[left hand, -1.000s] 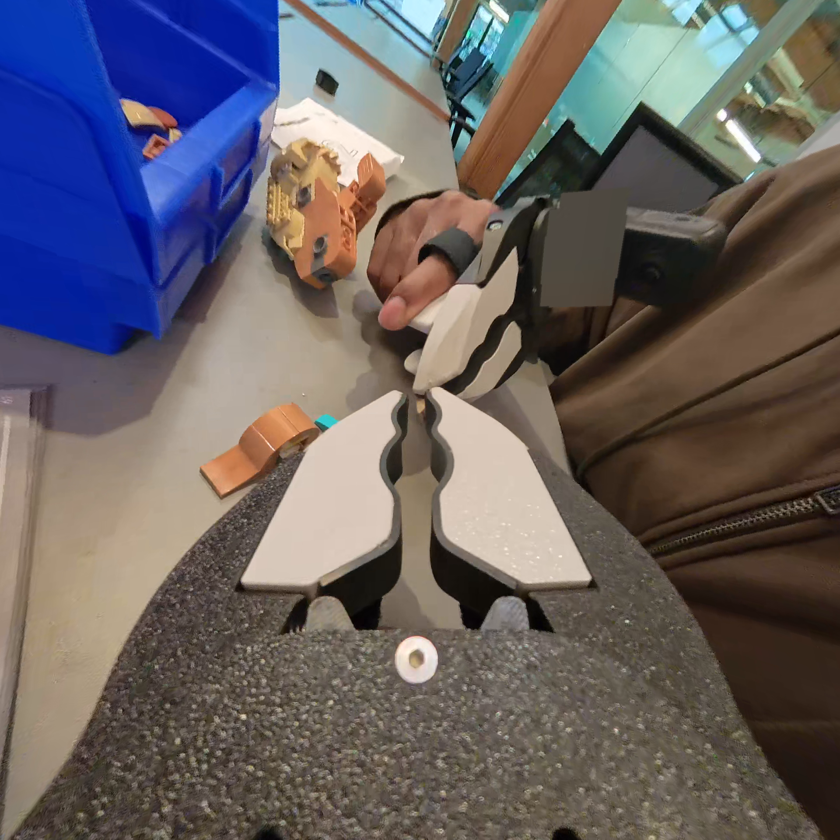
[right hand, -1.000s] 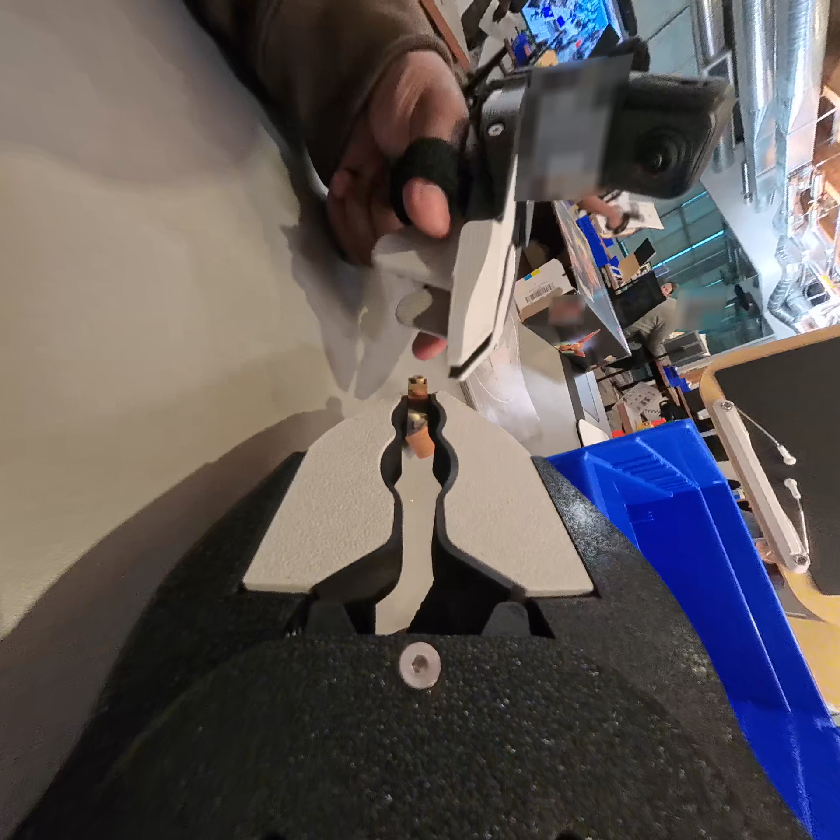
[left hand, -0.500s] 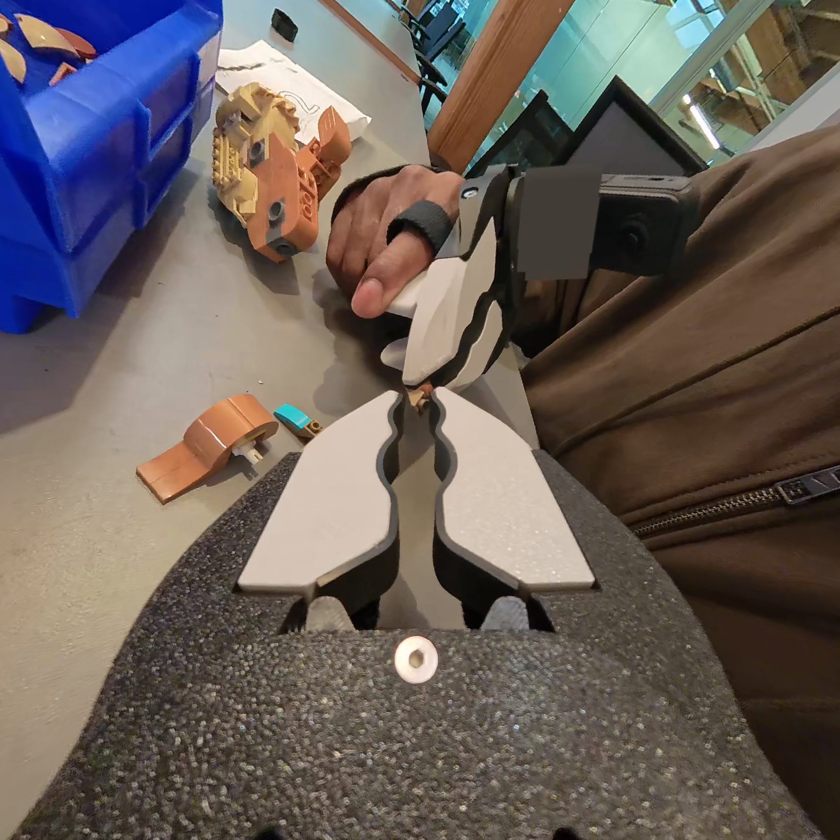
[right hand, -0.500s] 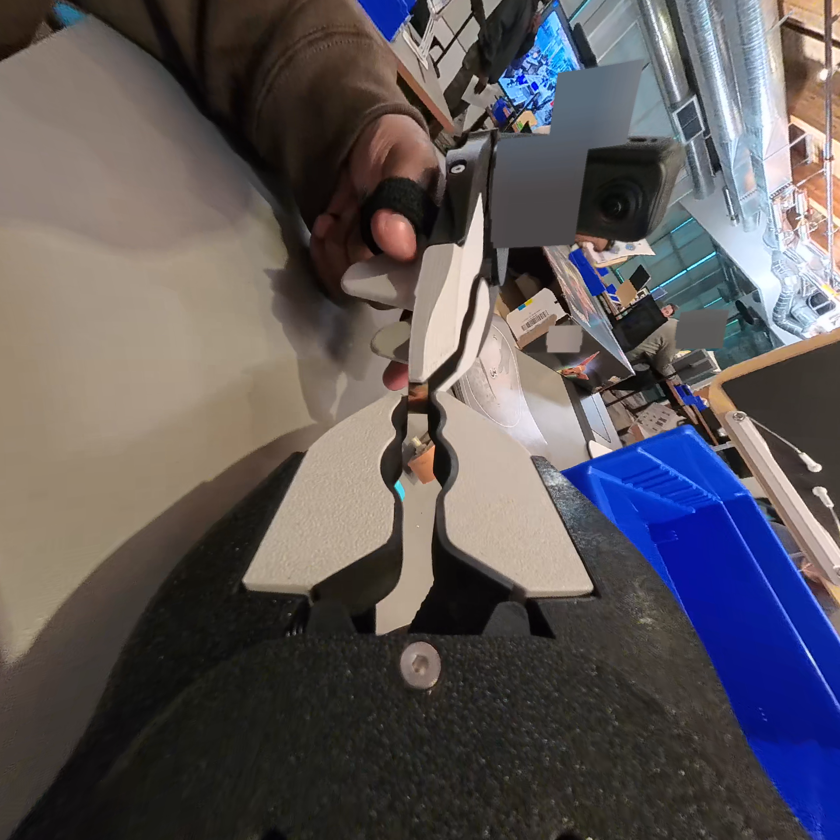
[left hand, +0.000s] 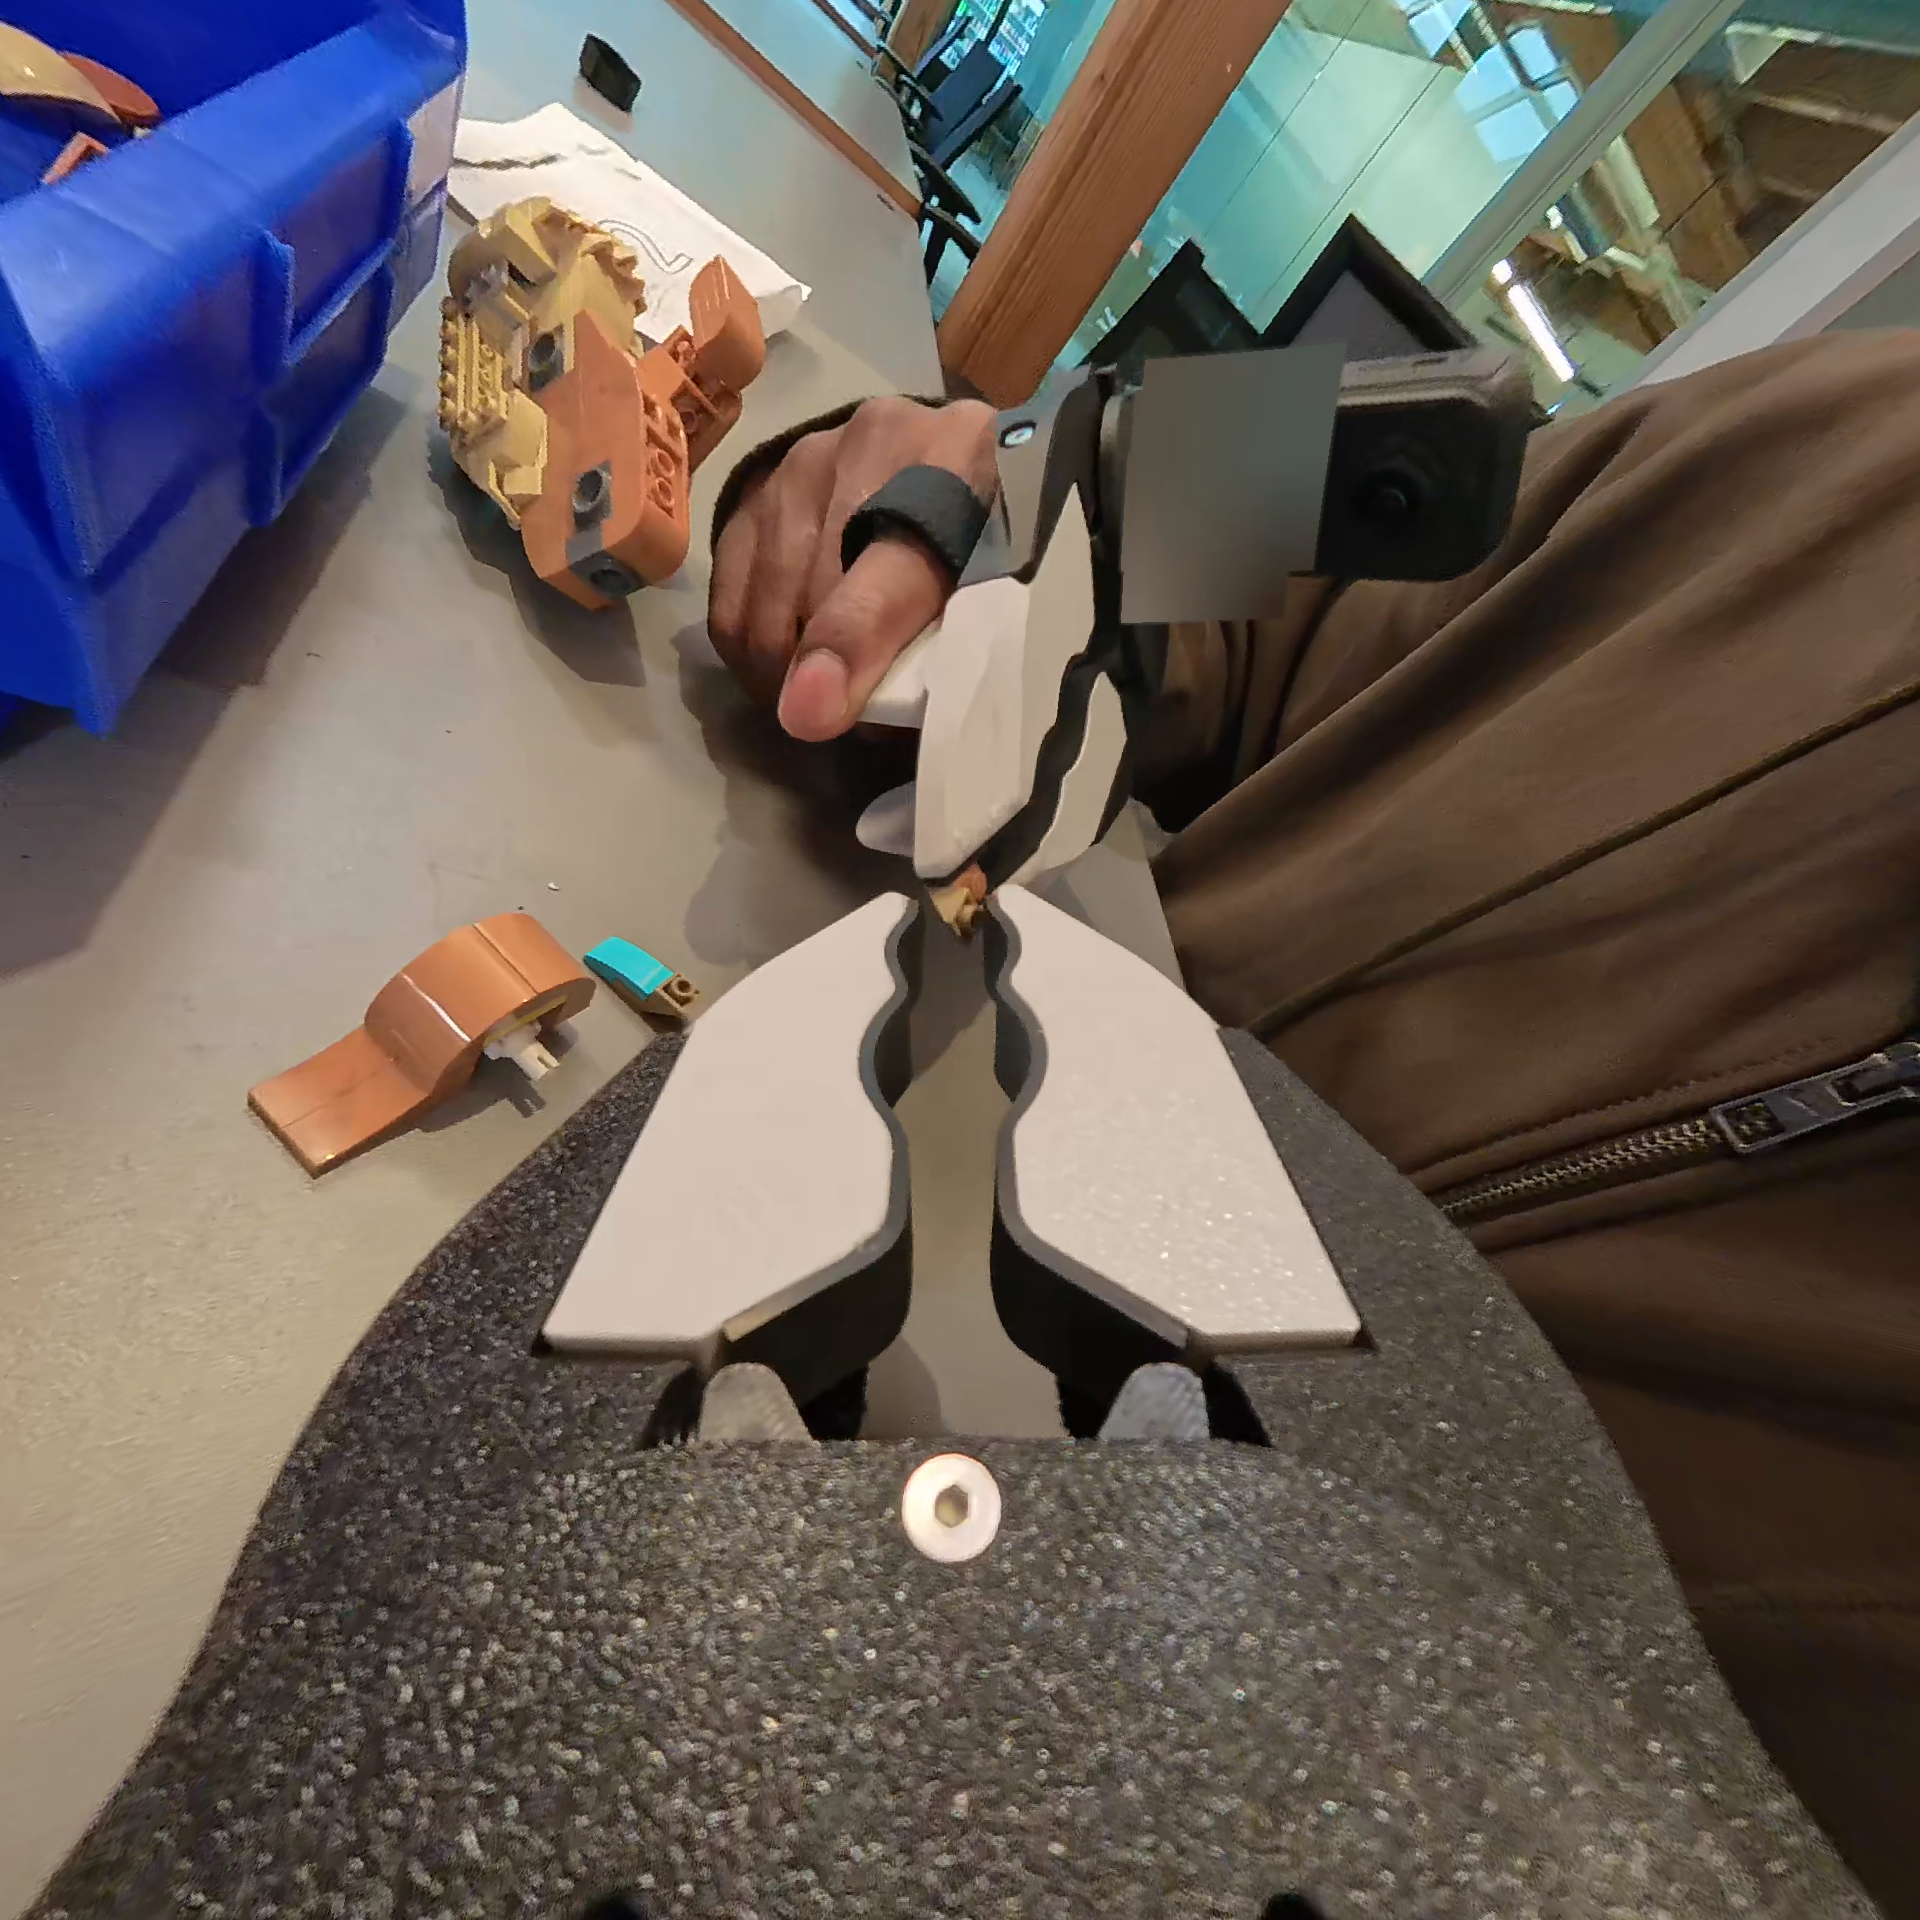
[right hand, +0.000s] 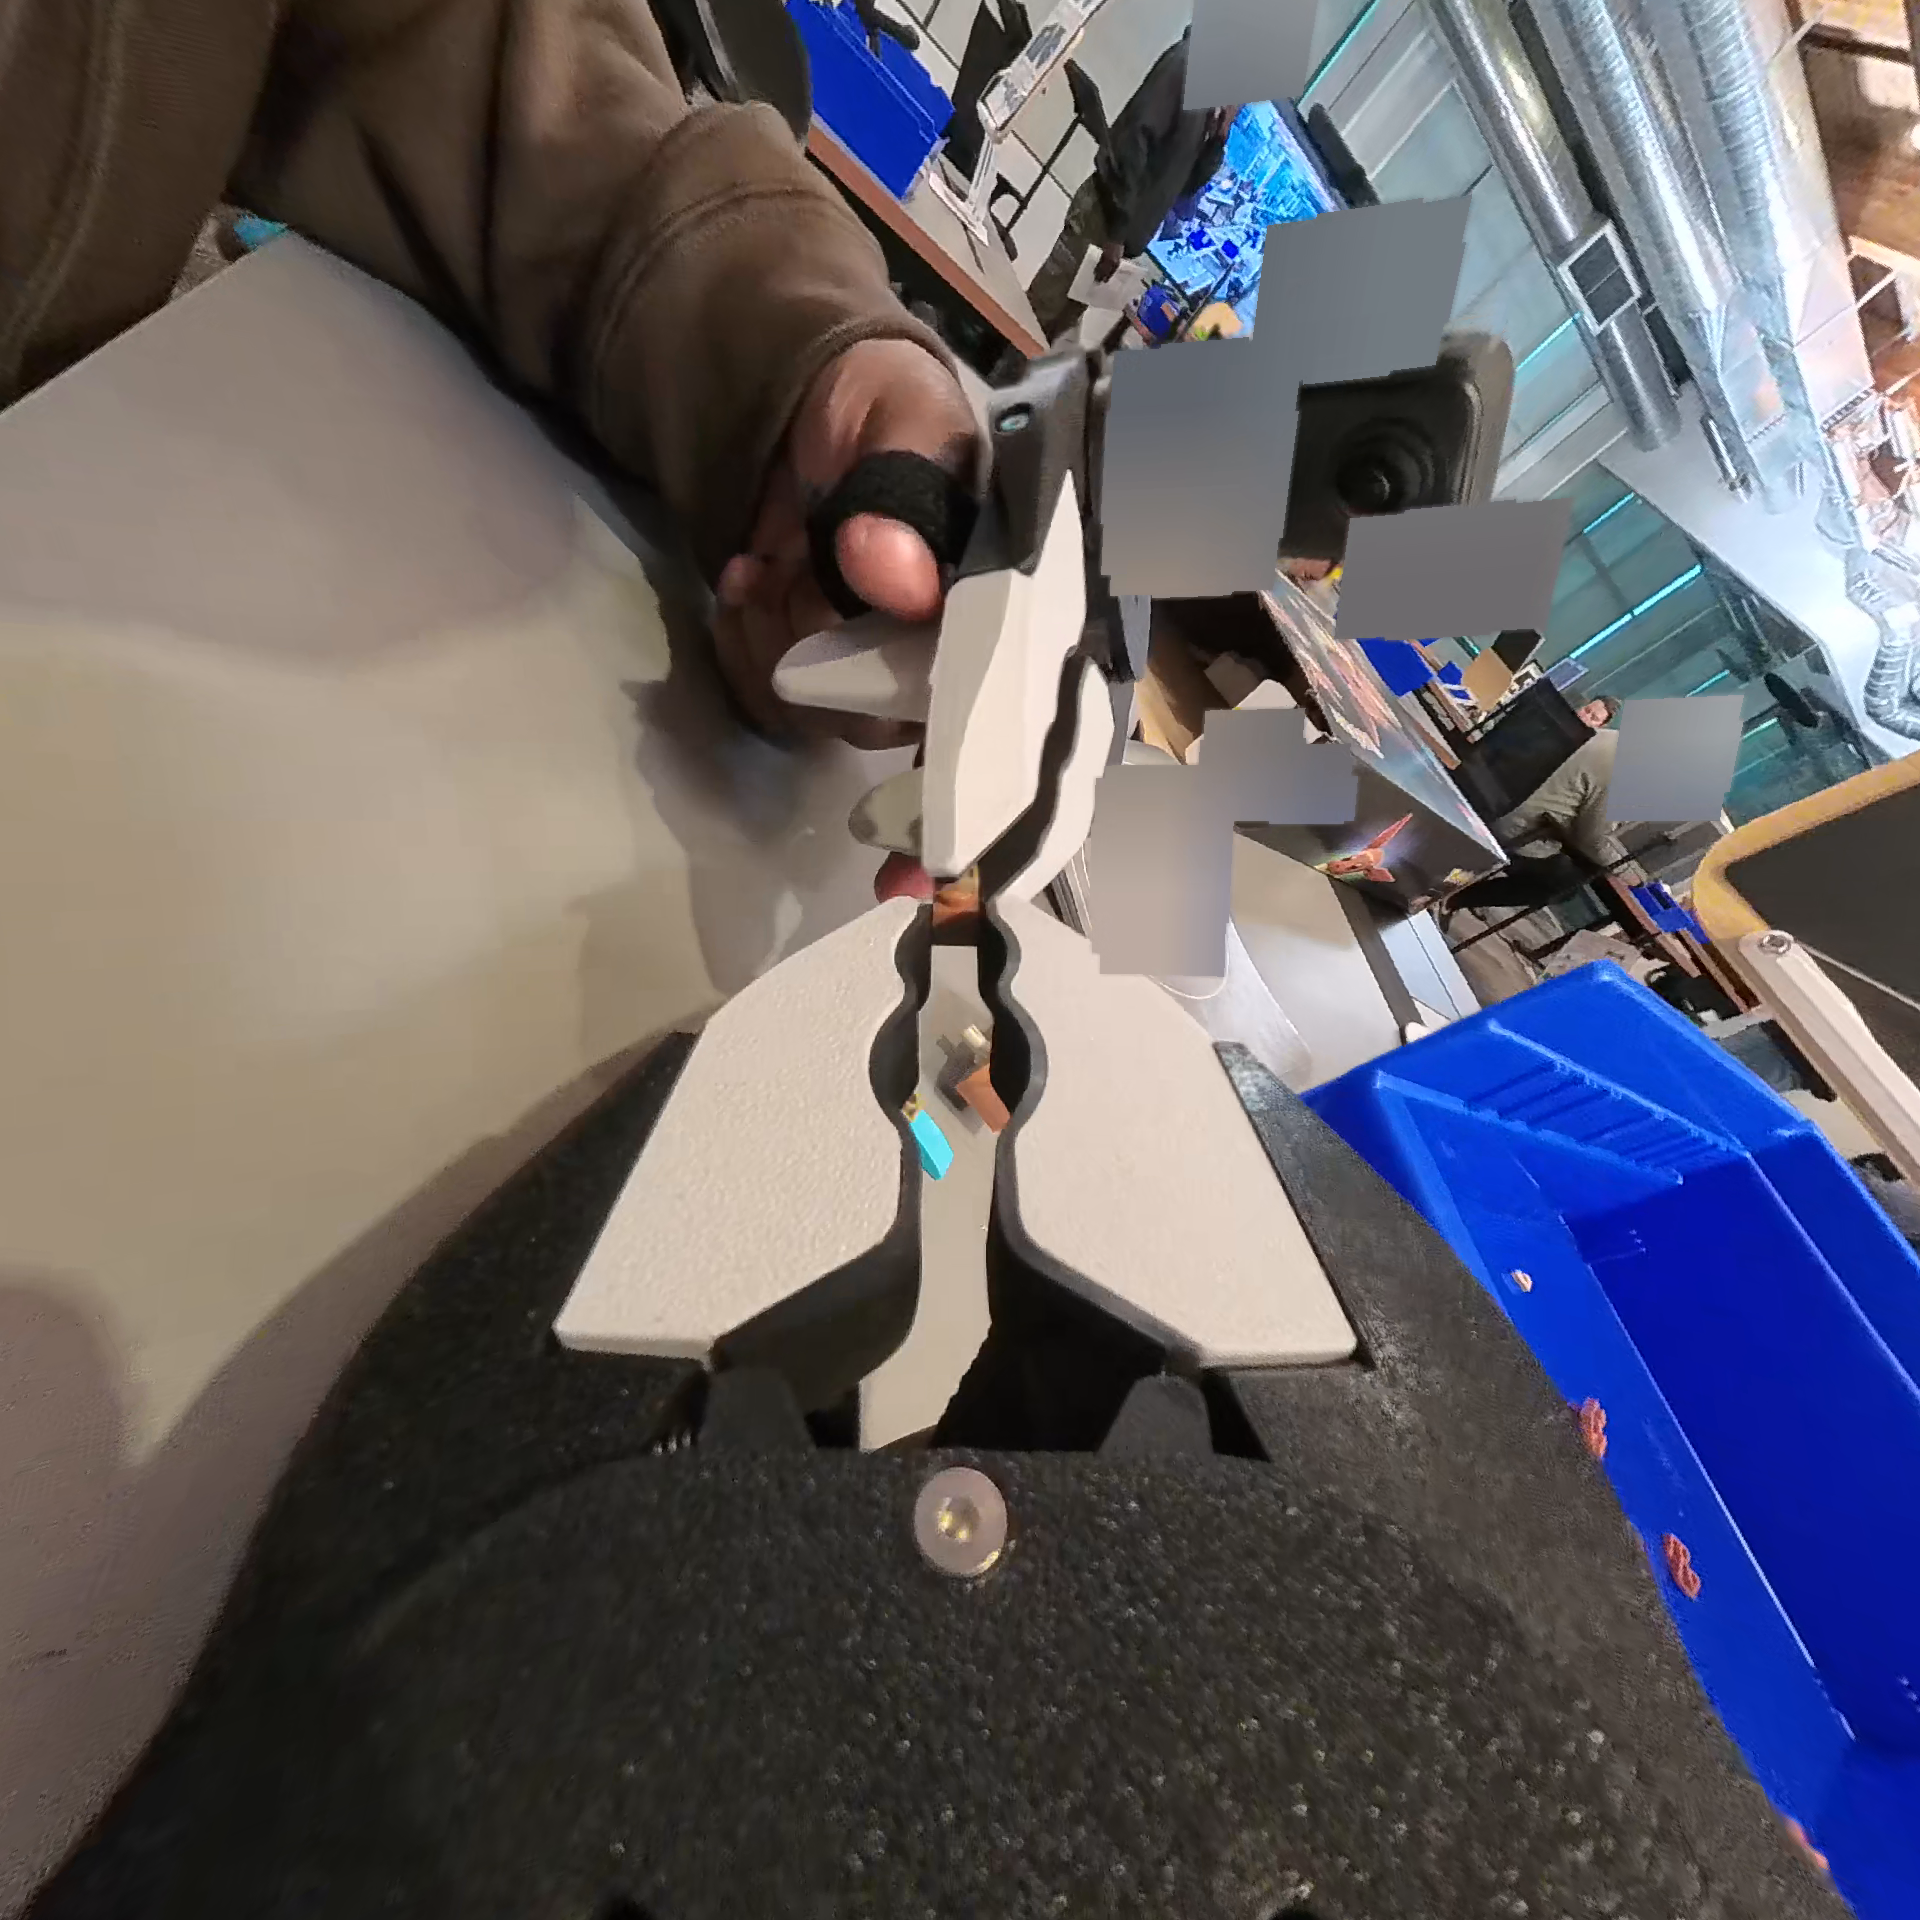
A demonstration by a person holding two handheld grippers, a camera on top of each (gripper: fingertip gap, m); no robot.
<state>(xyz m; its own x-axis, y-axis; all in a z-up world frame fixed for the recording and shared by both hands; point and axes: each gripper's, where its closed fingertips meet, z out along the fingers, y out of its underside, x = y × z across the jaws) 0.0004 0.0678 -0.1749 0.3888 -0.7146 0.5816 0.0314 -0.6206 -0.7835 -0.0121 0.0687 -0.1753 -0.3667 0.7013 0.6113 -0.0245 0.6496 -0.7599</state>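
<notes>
At the centre of both views, a small tan-and-brown piece [left hand: 961, 902] hangs above the table [left hand: 312, 779], where the two grippers meet tip to tip. The right gripper [right hand: 956, 914] has its fingers closed on the brown end. That grip seems to be what leaves the tan end sticking out. The left gripper [left hand: 951, 909] has its fingers set narrow around that free end. A sliver of space shows on one side, so they look to stand about the piece rather than pinch it. Meeting in the air keeps the piece clear of the table and of the loose parts on it.

Lower left in the left view, a brown curved part [left hand: 457, 997] lies on the table with a teal wedge [left hand: 629, 961] just beside it. Farther up sits a tan-and-brown brick model [left hand: 582, 416], partly on a sheet of paper [left hand: 582, 187]. A blue bin [left hand: 156, 312] fills the upper left corner. All of these are well apart from the fingers.

The piece is tiny, and most of it is covered by the four fingertips, so its shape cannot be made out. It is also unclear whether it touches the left gripper's right-hand finger. In the right view the wedge and the curved part show only as slivers through the finger gap. The bin is cut off by the frame in both views. A hand [left hand: 821, 561] and a brown jacket [left hand: 1558, 935] block the table's right side.
</notes>
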